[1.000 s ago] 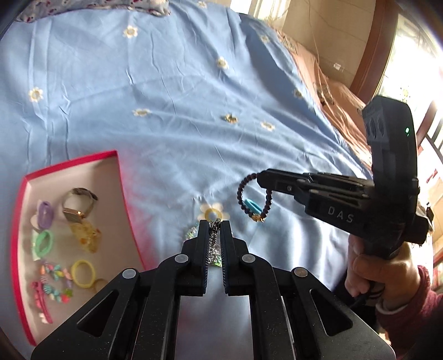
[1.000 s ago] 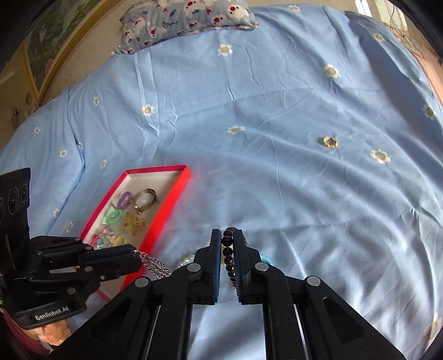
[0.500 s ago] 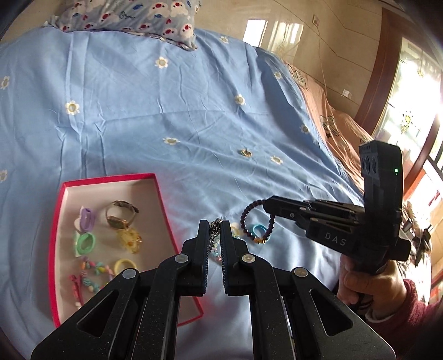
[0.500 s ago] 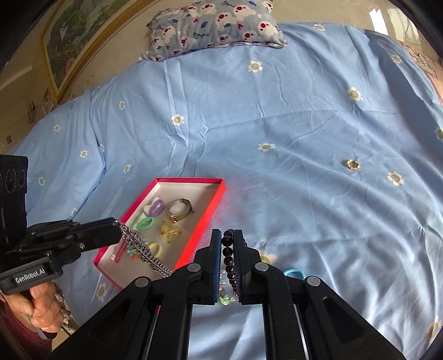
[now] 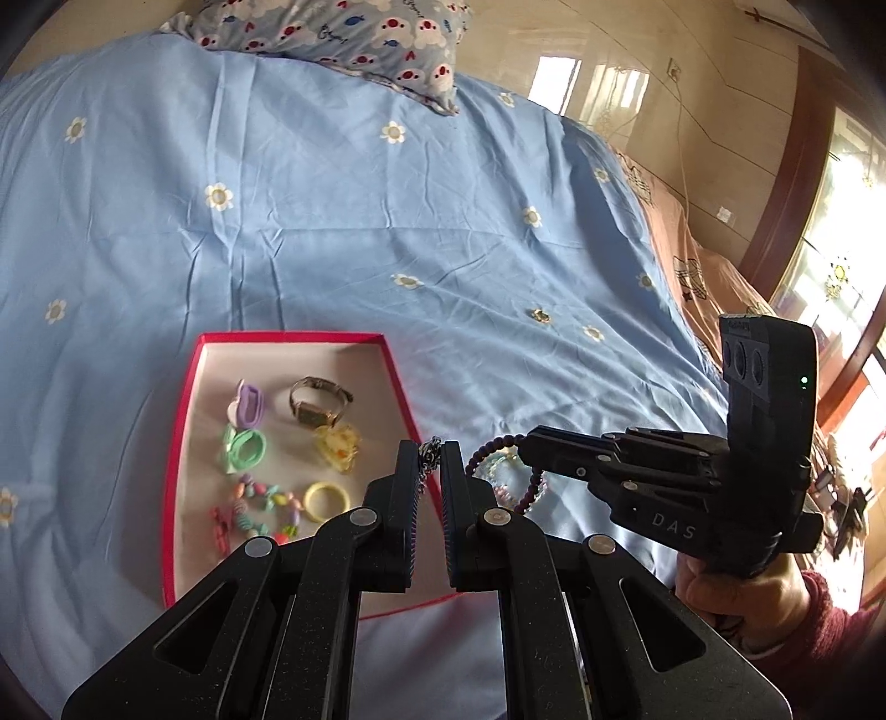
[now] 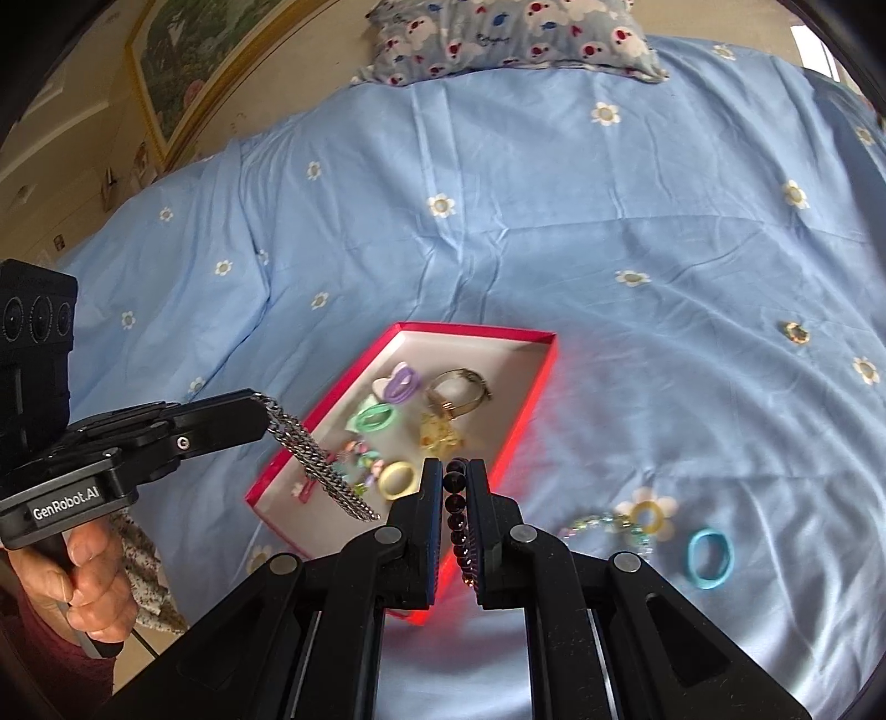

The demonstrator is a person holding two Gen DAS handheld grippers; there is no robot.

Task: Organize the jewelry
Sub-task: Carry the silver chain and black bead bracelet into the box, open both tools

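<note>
A red-rimmed tray (image 5: 180,443) (image 6: 531,399) lies on the blue bedspread with a watch (image 5: 315,401), hair ties, a yellow ring and a bead string inside. My left gripper (image 5: 431,450) is shut on a silver chain (image 6: 321,471), which dangles over the tray's near-left edge in the right wrist view. My right gripper (image 6: 457,468) is shut on a dark bead bracelet (image 5: 498,448) (image 6: 457,520), held just right of the tray. Both hang above the bed.
Loose on the bedspread to the right lie a pastel bead bracelet (image 6: 603,523), a yellow ring (image 6: 648,515), a blue hair tie (image 6: 710,556) and a small gold ring (image 6: 796,332). A patterned pillow (image 6: 509,33) is at the head. The bed's edge runs close to the left hand (image 6: 83,581).
Both grippers pulled back and rose with chain and bracelet still held. The tray now sits nearer the centre of each view, and the pillow has come into sight.
</note>
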